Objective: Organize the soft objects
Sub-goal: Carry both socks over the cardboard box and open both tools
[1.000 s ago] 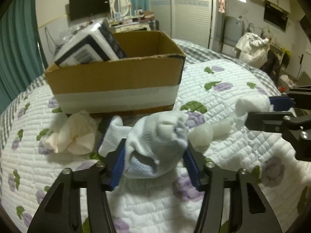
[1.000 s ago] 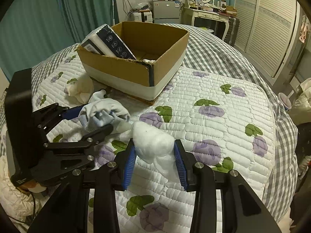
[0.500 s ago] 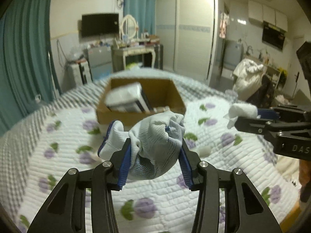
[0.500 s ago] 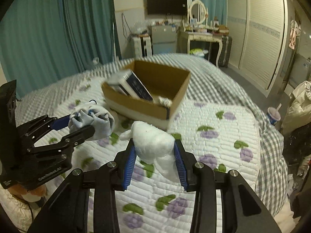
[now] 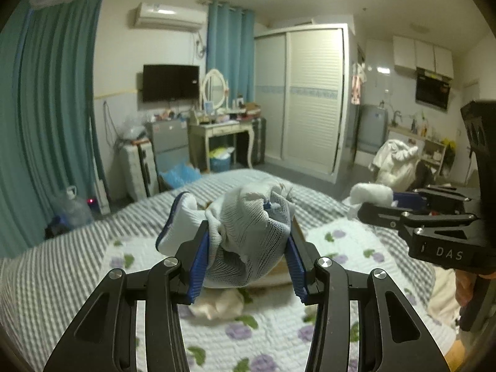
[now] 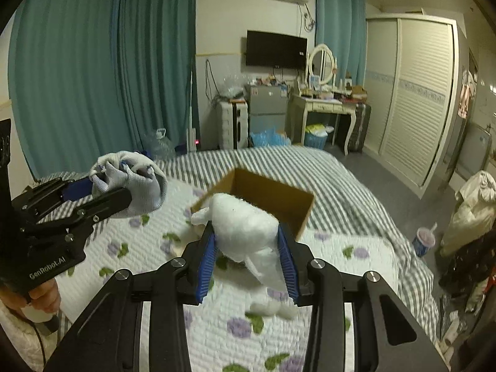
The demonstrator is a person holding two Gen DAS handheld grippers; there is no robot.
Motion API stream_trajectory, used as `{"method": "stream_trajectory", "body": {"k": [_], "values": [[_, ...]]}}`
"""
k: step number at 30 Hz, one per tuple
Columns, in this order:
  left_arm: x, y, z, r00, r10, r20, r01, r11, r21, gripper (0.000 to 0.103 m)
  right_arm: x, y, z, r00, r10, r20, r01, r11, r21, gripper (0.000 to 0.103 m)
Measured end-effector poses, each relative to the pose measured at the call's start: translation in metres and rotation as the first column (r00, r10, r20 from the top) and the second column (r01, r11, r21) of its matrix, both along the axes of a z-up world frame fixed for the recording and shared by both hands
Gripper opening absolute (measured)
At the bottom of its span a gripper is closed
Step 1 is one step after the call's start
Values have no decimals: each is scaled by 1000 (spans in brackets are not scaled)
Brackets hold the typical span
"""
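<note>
Carriage stage, judged: left gripper (image 5: 246,259) clamps a balled grey-white mesh sock (image 5: 251,235), right gripper (image 6: 246,259) clamps a white fluffy wad (image 6: 245,232), both raised above the quilt, presumably for dropping into the open brown cardboard box (image 6: 279,200) ahead.

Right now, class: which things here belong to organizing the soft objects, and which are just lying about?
Part of the job:
grey sock in left gripper
white sock in right gripper
cardboard box
cream cloth on the quilt

Just lying about:
drink cup
water jug
</note>
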State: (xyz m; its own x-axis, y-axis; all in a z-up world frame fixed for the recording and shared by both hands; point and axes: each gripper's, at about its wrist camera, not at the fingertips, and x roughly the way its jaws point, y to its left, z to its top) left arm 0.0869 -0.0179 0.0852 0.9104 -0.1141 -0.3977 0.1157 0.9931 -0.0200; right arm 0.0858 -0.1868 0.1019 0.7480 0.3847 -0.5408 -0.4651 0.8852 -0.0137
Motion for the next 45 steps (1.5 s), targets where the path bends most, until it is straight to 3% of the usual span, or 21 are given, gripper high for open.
{"method": "stream_trajectory", "body": {"k": [6, 12, 19, 27, 30, 32, 35, 40, 45], "values": [[52, 1, 3, 1000, 17, 23, -18, 999, 42, 45, 48, 18, 18, 1000, -2, 31, 1, 1000, 18, 38], [124, 0, -13, 1000, 20, 4, -20, 998, 65, 45, 120, 29, 1, 1000, -30, -1, 30, 999, 9, 38], [189, -6, -61, 997, 7, -76, 1, 995, 98, 45, 209, 27, -64, 993, -77, -94, 77, 997, -1, 38], [212, -14, -115, 983, 16, -183, 10, 989, 144, 45, 252, 18, -130, 980, -70, -189, 73, 997, 7, 38], [210, -19, -110, 984, 18, -176, 11, 986, 167, 51, 253, 12, -139, 977, -65, -203, 70, 997, 18, 39], [211, -19, -106, 981, 33, -193, -1, 987, 162, 69, 248, 11, -138, 978, -67, -200, 73, 997, 23, 43], [203, -15, -89, 983, 40, -178, -18, 992, 127, 83, 241, 6, -126, 979, -99, -178, 103, 995, 13, 57], [170, -13, -40, 993, 48, -105, -35, 992, 123, 83, 212, -2, -85, 984, -121, -132, 125, 992, 19, 63], [119, -10, 20, 999, 53, -3, -52, 991, 127, 84, 164, -11, -23, 988, -140, -62, 141, 990, 13, 65]]}}
